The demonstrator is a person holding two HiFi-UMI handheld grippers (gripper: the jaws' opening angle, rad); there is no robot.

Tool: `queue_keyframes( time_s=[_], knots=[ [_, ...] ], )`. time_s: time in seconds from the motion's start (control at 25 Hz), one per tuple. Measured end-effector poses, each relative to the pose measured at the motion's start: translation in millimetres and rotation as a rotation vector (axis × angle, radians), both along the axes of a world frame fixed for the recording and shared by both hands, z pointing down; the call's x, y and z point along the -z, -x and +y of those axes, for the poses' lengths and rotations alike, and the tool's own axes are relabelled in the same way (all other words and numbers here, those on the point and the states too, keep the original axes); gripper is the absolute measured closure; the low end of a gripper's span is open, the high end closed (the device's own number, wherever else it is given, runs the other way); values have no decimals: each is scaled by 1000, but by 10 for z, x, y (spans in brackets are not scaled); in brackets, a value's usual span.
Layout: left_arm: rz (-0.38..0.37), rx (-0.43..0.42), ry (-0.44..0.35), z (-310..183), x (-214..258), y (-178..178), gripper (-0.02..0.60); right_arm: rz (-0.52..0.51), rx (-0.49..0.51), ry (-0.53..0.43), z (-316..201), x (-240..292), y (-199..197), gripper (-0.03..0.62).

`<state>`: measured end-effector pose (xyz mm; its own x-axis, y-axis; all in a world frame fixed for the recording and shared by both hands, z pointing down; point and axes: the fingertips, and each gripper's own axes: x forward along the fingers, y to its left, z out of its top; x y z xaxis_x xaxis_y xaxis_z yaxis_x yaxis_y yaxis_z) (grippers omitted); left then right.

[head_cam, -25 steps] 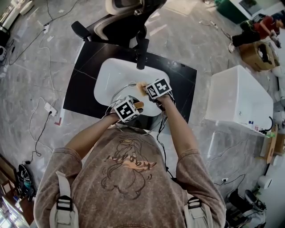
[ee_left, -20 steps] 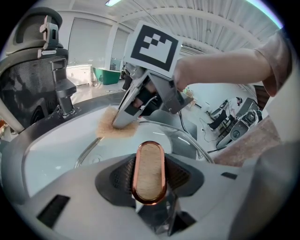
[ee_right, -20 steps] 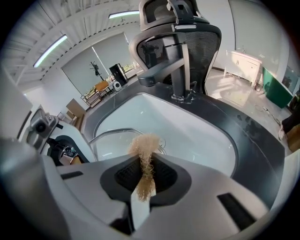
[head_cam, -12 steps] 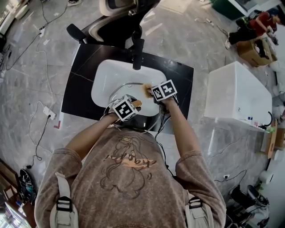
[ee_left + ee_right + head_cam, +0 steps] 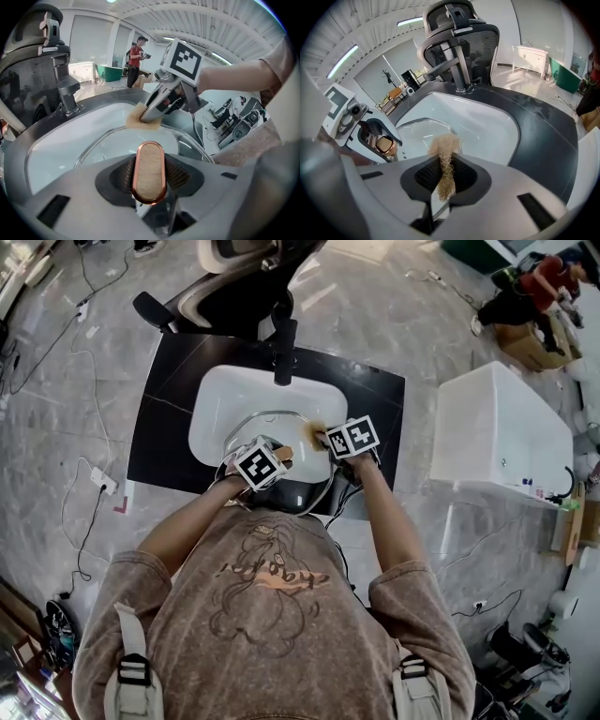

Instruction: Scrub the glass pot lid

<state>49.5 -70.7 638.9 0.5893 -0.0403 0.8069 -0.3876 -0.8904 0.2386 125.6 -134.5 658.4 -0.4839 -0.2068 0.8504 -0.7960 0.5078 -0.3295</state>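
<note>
Left gripper view: lid handle [image 5: 149, 172] long-axis vert.

I am seeing a faucet [image 5: 283, 351] standing over the white basin [image 5: 225, 399], an office chair [image 5: 234, 277] sitting behind the dark counter [image 5: 164, 432], a white cabinet [image 5: 497, 432] standing apart.

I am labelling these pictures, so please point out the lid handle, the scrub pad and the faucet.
lid handle [image 5: 150, 171], left gripper view, on its wooden top face.
scrub pad [image 5: 445, 145], right gripper view, on its frayed upper tuft.
faucet [image 5: 284, 352], head view, on the dark spout.
</note>
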Motion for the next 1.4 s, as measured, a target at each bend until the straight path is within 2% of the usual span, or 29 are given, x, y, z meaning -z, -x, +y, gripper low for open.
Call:
queue_keyframes(
  time_s=[0.32,0.64,0.84,1.12,1.4],
  knots=[
    [-1,38,29,-71,-67,69,400,-7,4,15,170,-39,-13,542],
    [11,49,19,-142,-105,53,400,-19,25,27,342,-39,34,542],
    [-30,71,67,-121,-120,148,400,-34,47,35,440,-62,109,542],
    [-50,80,109,-131,-171,166,400,-20,87,28,554,-72,219,542],
    [-79,75,154,-150,-235,178,400,-48,94,45,653,-83,299,542]
  ],
)
